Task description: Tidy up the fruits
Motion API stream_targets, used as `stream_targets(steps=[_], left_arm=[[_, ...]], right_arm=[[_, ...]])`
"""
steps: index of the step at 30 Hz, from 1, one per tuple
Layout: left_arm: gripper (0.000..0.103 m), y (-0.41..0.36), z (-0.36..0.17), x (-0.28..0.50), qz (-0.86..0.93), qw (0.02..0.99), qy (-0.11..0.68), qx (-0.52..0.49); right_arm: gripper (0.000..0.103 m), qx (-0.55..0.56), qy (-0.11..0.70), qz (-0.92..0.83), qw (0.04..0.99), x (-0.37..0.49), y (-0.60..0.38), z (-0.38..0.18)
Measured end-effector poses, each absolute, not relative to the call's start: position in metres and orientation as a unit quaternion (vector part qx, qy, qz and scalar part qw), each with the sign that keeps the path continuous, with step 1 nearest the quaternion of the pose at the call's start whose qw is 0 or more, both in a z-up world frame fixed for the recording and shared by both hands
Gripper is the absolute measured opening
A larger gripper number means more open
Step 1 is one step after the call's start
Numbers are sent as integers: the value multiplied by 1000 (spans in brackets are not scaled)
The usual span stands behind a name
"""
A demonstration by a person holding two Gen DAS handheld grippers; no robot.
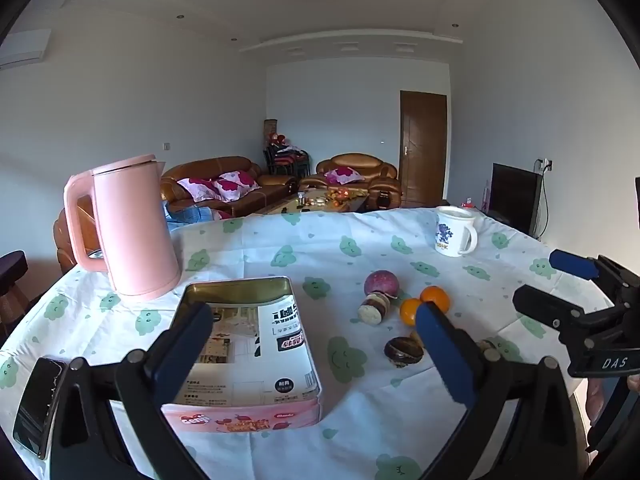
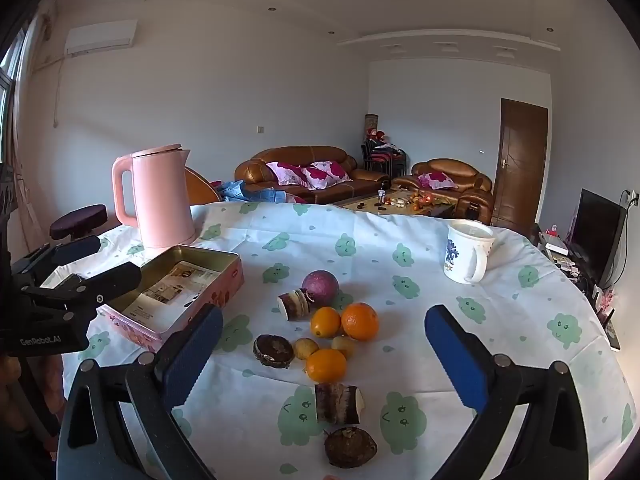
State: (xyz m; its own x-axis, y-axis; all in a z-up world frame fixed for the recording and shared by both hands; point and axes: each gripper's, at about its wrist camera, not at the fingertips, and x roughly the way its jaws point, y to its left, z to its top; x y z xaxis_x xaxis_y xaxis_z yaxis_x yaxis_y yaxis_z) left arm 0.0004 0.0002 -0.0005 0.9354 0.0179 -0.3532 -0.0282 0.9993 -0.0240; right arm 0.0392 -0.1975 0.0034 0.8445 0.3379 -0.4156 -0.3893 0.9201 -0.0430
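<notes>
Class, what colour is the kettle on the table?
Pink: the kettle shows best in the right wrist view.

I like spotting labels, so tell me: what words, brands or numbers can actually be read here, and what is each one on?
"DAS": white letters on the right gripper, seen from the left wrist view.
"GenRobot.AI": white letters on the left gripper, seen from the right wrist view.
Paper sheet inside the pink tin: bold print, too blurred to read.
Tin's front side: red logos, unreadable.
White mug: blue design with small lettering below, too small to read.
</notes>
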Motion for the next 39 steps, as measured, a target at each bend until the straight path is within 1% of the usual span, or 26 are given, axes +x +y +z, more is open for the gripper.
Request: stream_targets(steps=[4,39], left_arm=[[103,1,-2,2,14,983,184,-8],[103,0,-6,-3,8,983,182,-4]], right_arm=[[102,-60,195,189,961,38,-199,2],[102,-53,202,190,959,38,-198,-8]])
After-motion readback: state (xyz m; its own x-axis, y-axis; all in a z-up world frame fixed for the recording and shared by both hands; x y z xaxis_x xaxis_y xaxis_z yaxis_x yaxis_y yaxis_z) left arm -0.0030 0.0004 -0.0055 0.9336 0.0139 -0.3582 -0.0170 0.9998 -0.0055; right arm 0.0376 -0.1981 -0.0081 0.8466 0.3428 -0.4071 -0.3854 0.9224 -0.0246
